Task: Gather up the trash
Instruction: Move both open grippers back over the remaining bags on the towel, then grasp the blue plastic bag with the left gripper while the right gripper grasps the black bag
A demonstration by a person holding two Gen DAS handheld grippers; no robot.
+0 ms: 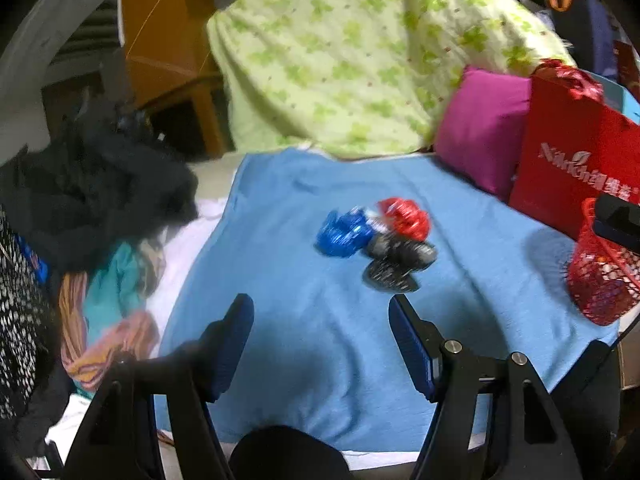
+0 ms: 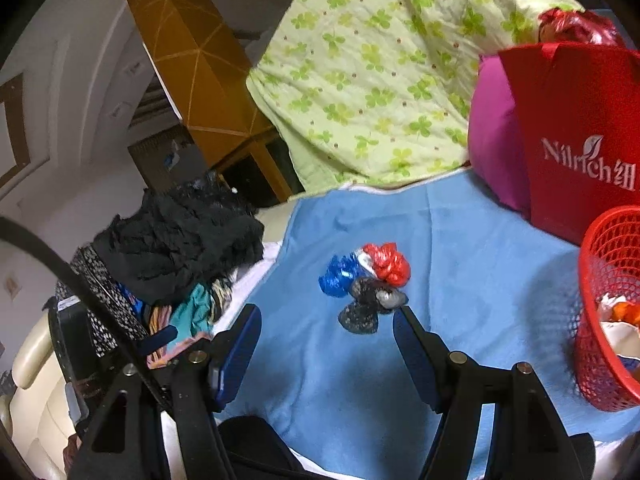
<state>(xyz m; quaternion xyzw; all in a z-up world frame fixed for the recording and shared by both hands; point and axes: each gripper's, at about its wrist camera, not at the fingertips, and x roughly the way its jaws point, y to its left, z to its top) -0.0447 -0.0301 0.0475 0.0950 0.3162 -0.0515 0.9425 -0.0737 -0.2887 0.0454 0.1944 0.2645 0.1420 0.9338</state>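
A small heap of crumpled wrappers lies on the blue blanket (image 1: 280,280): a blue one (image 1: 342,234), a red one (image 1: 406,218) and dark grey ones (image 1: 394,262). The right wrist view shows them too: blue wrapper (image 2: 340,276), red wrapper (image 2: 386,262), dark grey wrappers (image 2: 370,306). A red mesh basket (image 2: 608,312) with trash inside stands at the right; it also shows in the left wrist view (image 1: 600,276). My left gripper (image 1: 322,308) is open and empty, short of the heap. My right gripper (image 2: 326,316) is open and empty, with its right finger close to the grey wrappers.
A red Nilrich bag (image 2: 580,140) and a magenta pillow (image 2: 492,144) stand at the back right. A green clover quilt (image 2: 380,72) is heaped behind. A pile of dark and coloured clothes (image 2: 180,248) lies to the left. A wooden cabinet (image 2: 192,52) stands beyond the bed.
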